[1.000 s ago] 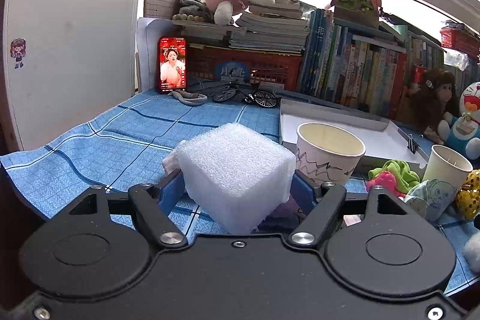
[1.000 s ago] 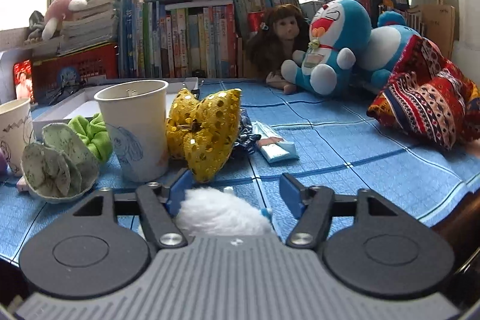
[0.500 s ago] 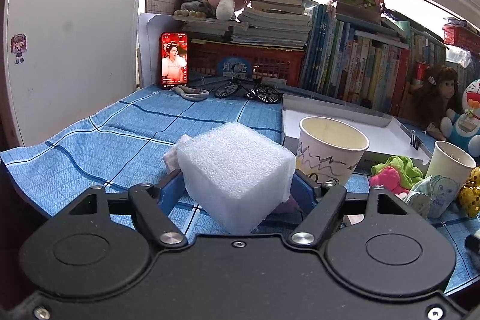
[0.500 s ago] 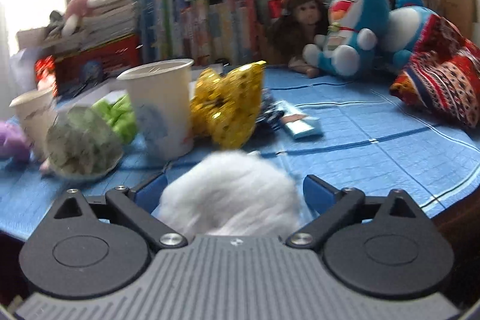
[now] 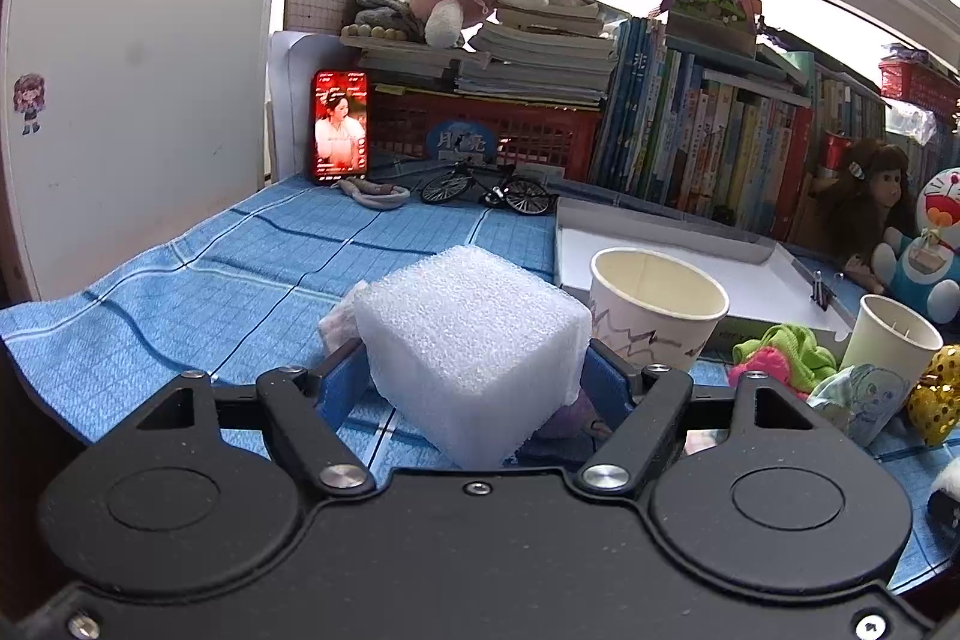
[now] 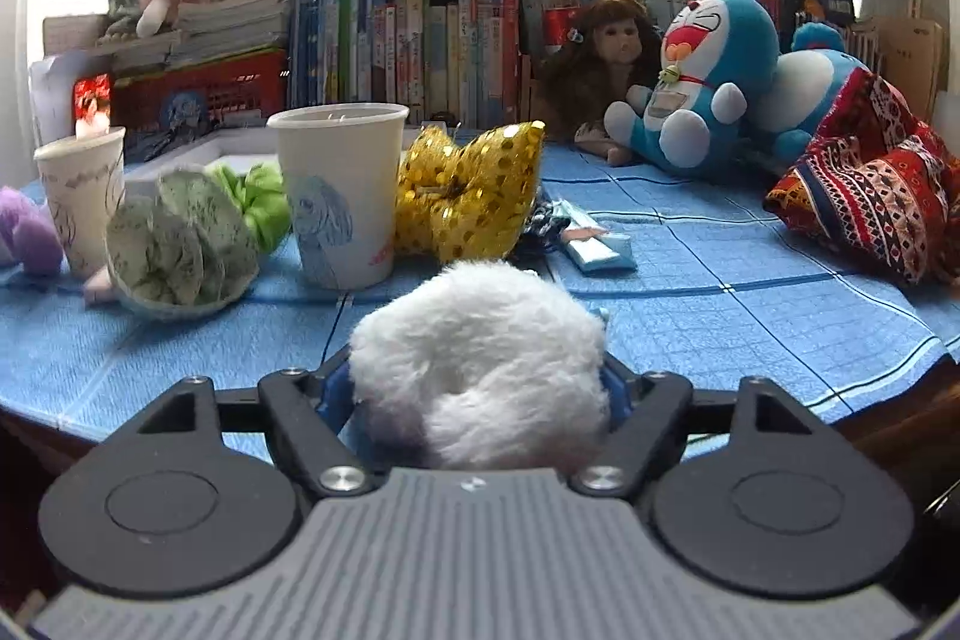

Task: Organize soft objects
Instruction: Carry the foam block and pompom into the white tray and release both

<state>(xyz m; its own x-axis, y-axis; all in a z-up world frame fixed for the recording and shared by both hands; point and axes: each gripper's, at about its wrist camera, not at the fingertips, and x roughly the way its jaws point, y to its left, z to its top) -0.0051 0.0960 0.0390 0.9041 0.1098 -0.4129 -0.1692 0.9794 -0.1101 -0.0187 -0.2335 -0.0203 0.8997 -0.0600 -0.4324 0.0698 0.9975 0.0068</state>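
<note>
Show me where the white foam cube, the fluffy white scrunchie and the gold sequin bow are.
white foam cube (image 5: 474,334): left wrist view, middle of its front corner.
fluffy white scrunchie (image 6: 480,358): right wrist view, its furry top.
gold sequin bow (image 6: 468,196): right wrist view, near its centre knot.

Left claw (image 5: 474,382): its blue pads pressed both sides of a white foam cube (image 5: 471,346), one corner tipped toward the camera.
Desk (image 5: 252,268): covered in blue checked cloth.
Right of the cube: a paper cup with zigzag drawing (image 5: 657,307), empty inside (as far as the view reached), in front of a white tray (image 5: 690,262).
Far right: second paper cup (image 5: 894,346), green scrunchie (image 5: 792,343), pink scrunchie (image 5: 759,364).
Back: toy bicycle (image 5: 486,187), lit phone (image 5: 340,127), row of books (image 5: 708,142).
</note>
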